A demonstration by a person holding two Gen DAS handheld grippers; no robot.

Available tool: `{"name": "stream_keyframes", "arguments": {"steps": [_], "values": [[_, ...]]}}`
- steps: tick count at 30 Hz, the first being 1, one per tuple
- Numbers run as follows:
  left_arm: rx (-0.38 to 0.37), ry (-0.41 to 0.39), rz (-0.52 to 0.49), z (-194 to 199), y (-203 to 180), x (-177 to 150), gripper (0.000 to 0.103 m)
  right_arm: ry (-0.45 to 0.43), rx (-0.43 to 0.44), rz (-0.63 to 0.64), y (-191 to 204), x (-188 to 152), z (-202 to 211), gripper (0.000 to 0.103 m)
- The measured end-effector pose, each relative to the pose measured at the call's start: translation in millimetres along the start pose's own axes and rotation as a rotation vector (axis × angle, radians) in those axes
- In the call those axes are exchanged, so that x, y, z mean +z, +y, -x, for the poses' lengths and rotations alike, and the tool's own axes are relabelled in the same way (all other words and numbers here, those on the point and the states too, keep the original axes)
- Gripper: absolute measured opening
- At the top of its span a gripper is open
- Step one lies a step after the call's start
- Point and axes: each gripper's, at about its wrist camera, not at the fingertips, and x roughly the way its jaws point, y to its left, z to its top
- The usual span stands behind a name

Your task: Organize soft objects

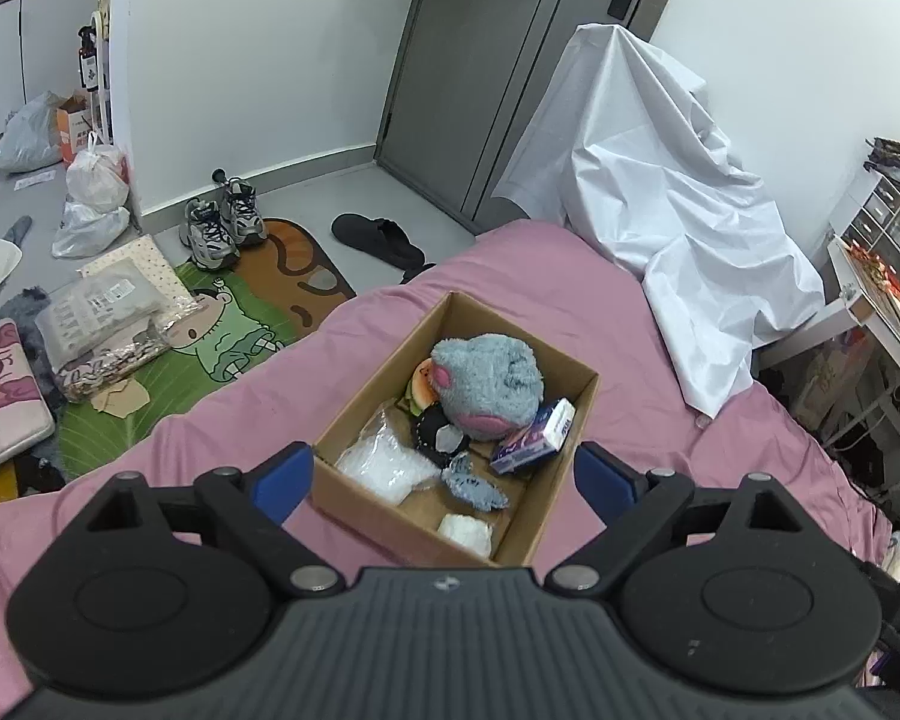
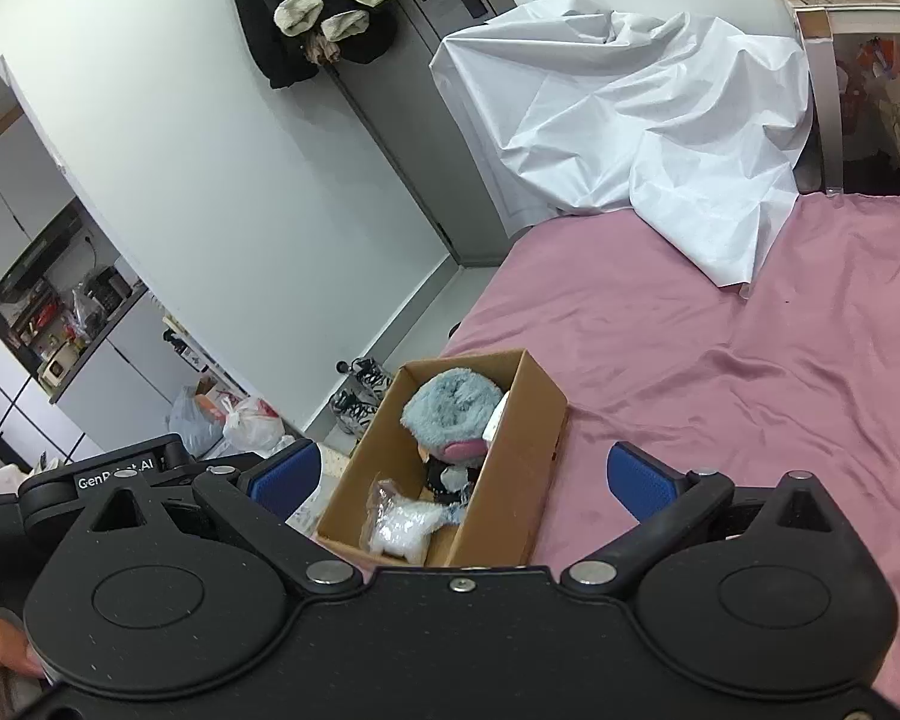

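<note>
An open cardboard box [image 1: 561, 483] [image 2: 510, 468] sits on the pink bed near its left edge. Inside lie a fluffy blue-grey plush [image 1: 489, 381] [image 2: 450, 405] with pink patches, a burger-like toy [image 1: 423, 390], a black round item [image 1: 435, 435], a clear bag of white stuffing [image 1: 384, 465] [image 2: 399, 525], a small grey plush piece [image 1: 474, 483], a white pad [image 1: 465, 534] and a blue-white packet [image 1: 537, 435]. My left gripper [image 1: 444, 480] hangs open above the box's near end, nothing between its blue pads. My right gripper [image 2: 465, 477] is open too, held over the box with empty jaws.
A white sheet [image 1: 660, 192] [image 2: 642, 126] drapes over something at the bed's far end. On the floor to the left lie sneakers [image 1: 222, 228], a black slipper [image 1: 378, 237], a cartoon mat [image 1: 228, 336], packages and plastic bags [image 1: 93, 192]. A desk [image 1: 876, 300] stands right of the bed.
</note>
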Motion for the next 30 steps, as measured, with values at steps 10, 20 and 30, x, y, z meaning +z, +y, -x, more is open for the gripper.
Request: {"name": "stream_keyframes", "arguments": {"steps": [10, 20, 30], "values": [[-0.010, -0.007, -0.037, 31.1, 1.2, -10.3, 0.097, 0.004, -0.040, 0.073, 20.0, -3.3, 23.1, 0.103], [-0.012, -0.040, -0.067, 63.9, 4.6, -17.9, 0.100, 0.021, -0.045, 0.115, 39.0, -6.2, 44.8, 0.103], [0.003, -0.035, -0.156, 87.0, 10.8, -27.5, 0.102, 0.059, -0.070, 0.108, 39.6, -19.7, 67.2, 0.103]]}}
